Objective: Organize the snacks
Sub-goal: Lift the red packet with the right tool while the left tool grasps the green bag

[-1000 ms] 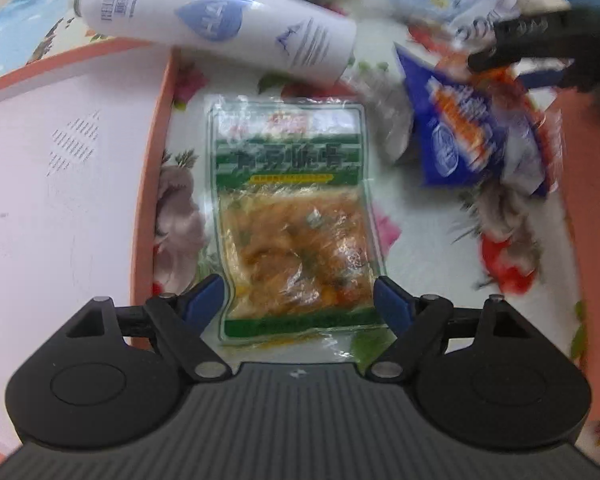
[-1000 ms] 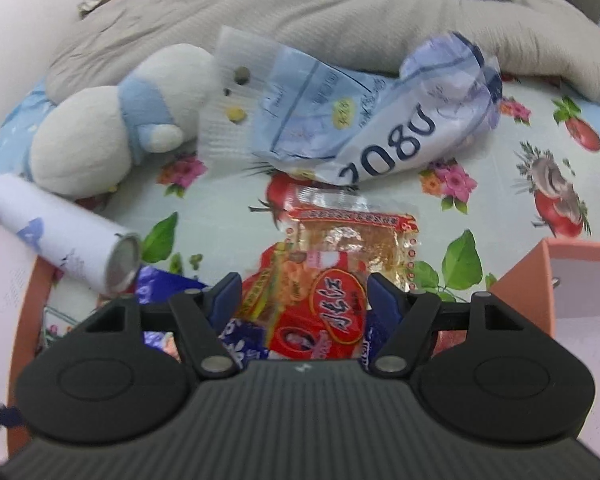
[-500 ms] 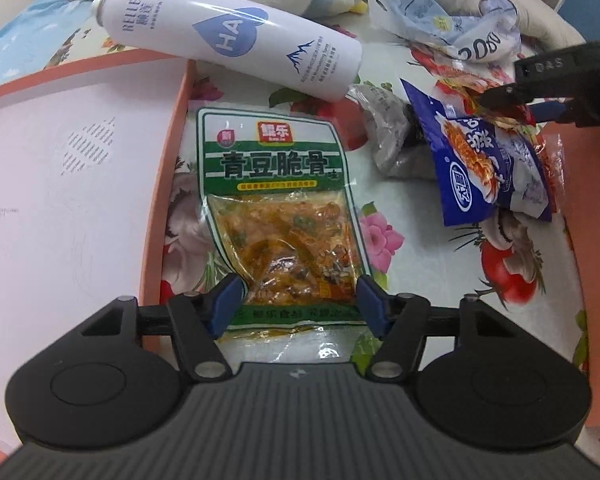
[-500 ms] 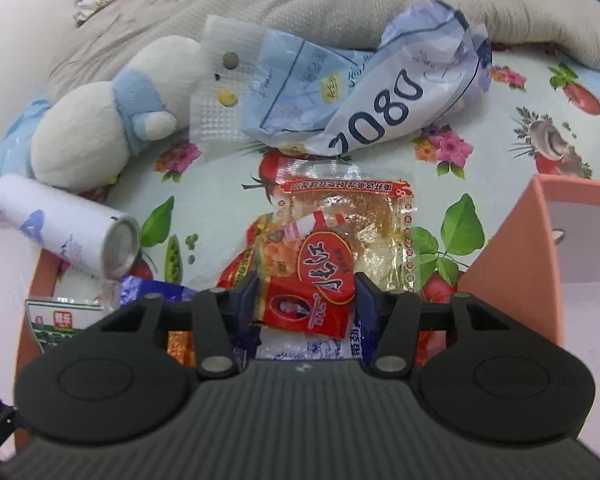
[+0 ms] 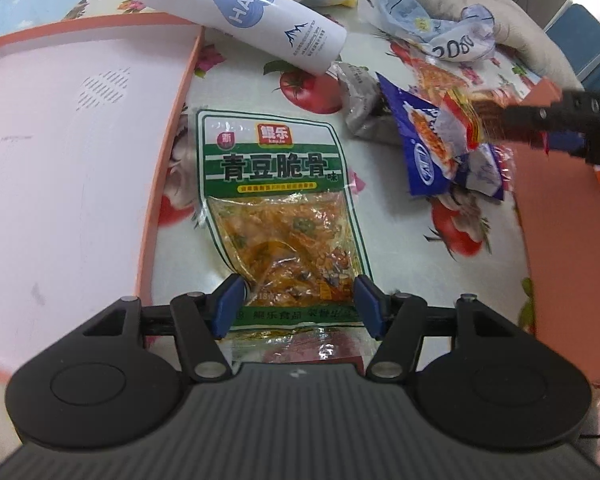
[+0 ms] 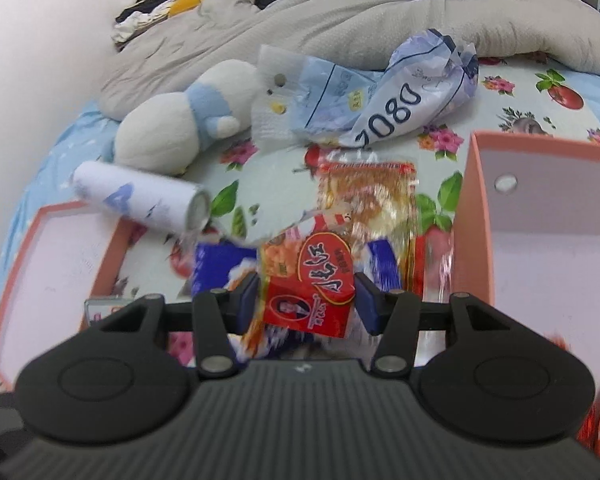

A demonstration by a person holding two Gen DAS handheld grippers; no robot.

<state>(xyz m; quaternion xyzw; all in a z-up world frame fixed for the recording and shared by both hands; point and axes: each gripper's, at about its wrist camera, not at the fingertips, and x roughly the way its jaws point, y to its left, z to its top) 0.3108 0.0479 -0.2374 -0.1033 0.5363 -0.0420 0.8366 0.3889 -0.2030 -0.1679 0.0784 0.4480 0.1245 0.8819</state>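
The left gripper [image 5: 296, 304] has just been closing and its blue pads [image 5: 229, 300] now clamp the lower end of the green snack packet [image 5: 278, 216], which stretches away from the jaws over the flowered cloth [image 5: 384, 252], just beside the orange-rimmed tray [image 5: 168, 152]. A white spray can [image 5: 240, 12] lies past the packet's far end. The right gripper [image 6: 306, 306] has likewise been closing; between its jaws sits the red snack packet [image 6: 320, 284], and it appears to be gripped and lifted, though blur makes the pad contact hard to confirm. A blue snack packet [image 6: 220, 262] lies under and beside it. An orange-walled box [image 6: 472, 216] stands just right of the red packet. A white plush toy [image 6: 180, 124] and a crumpled numbered bag [image 6: 400, 104] lie farther back.
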